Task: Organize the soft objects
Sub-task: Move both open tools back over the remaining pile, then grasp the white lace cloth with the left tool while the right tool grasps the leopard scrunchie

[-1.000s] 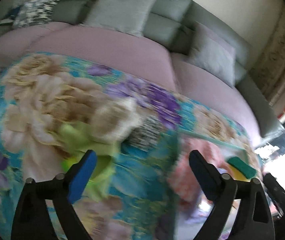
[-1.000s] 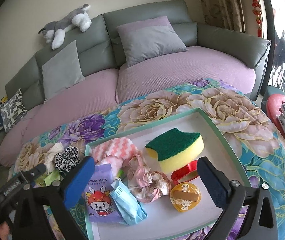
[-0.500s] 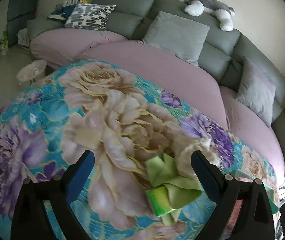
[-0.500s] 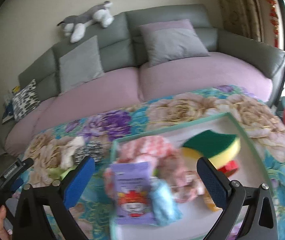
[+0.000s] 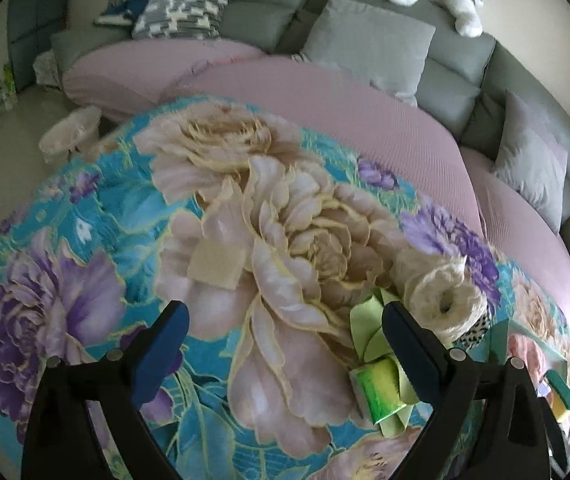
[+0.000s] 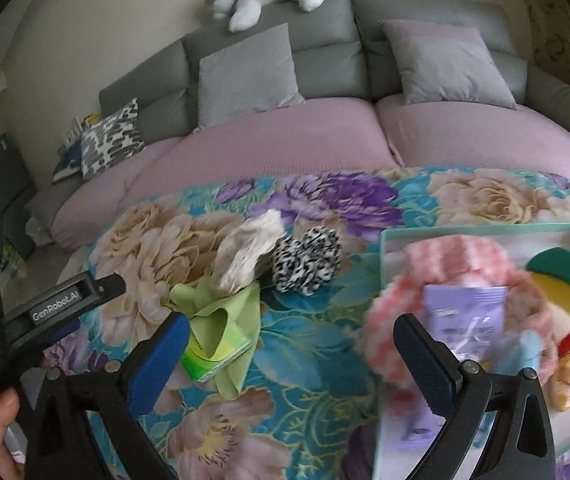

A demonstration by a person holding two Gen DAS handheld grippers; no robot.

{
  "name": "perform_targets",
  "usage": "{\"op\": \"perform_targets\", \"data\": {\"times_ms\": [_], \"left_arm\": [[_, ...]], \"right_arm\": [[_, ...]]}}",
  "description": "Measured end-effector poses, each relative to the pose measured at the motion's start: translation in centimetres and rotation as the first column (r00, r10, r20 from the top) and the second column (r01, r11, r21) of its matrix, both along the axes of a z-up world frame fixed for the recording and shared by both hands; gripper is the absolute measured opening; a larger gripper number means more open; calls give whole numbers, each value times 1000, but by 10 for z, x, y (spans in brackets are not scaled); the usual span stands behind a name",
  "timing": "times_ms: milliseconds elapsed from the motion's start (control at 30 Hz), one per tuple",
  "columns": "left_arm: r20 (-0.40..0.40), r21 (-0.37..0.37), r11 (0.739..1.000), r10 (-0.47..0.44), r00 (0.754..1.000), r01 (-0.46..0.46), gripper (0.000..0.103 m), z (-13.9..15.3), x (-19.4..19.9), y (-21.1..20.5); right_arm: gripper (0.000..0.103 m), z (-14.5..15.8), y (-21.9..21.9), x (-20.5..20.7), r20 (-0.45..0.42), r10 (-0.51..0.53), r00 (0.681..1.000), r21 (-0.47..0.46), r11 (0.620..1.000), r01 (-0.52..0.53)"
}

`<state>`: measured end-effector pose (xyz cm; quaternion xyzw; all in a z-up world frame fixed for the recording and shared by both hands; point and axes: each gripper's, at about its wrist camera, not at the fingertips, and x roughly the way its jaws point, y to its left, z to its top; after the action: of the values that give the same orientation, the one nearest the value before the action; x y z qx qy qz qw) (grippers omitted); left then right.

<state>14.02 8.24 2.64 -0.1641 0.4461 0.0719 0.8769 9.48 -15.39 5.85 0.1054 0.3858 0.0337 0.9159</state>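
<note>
While both tools hang above the floral cloth (image 5: 97,216), neither has hold of anything: the left gripper (image 5: 285,340) stands with jaws spread wide and nothing between them, and the right gripper (image 6: 289,348) is likewise wide apart and empty. Loose soft items lie in a cluster on the cloth: green tissue pack (image 6: 221,340) with its crumpled green cloth, cream scrunchie (image 5: 445,300) touching it at 12 o'clock, leopard scrunchie (image 6: 305,264) just beside that at 3 o'clock. A beige square pad (image 5: 216,262) sits apart, at 10 o'clock from the left tool's centre. The tray (image 6: 481,229) at 3 o'clock of the cluster already holds a pink knit cloth (image 6: 453,256), purple wipes packet (image 6: 461,312) and green-yellow sponge (image 6: 565,276). Judged step: approach, choosing the next item to collect. In the left wrist view the tissue pack lies against the inside of one finger, off centre. Next move likely calls for centring the jaws on one item, lowering, then closing gently, since the scrunchies and cloth touch and could drag together
</note>
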Motion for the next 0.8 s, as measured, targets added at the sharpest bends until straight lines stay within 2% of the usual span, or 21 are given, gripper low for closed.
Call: {"op": "perform_targets", "data": {"times_ms": [300, 433, 567, 800], "left_arm": [[-60, -46, 999, -26, 998, 23, 97, -22, 4, 4], [-76, -50, 998, -43, 996, 40, 97, -29, 6, 6], [-84, -19, 994, -107, 991, 106, 97, -31, 7, -5], [-23, 0, 984, -176, 984, 176, 97, -20, 15, -21]], "right_arm": [[100, -22, 14, 16, -22, 19, 1000, 2, 1000, -19], [91, -22, 4, 19, -23, -14, 1000, 20, 1000, 14], [82, -24, -8, 24, -36, -42, 998, 45, 998, 44], [64, -23, -10, 39, -24, -44, 999, 6, 999, 44]]}}
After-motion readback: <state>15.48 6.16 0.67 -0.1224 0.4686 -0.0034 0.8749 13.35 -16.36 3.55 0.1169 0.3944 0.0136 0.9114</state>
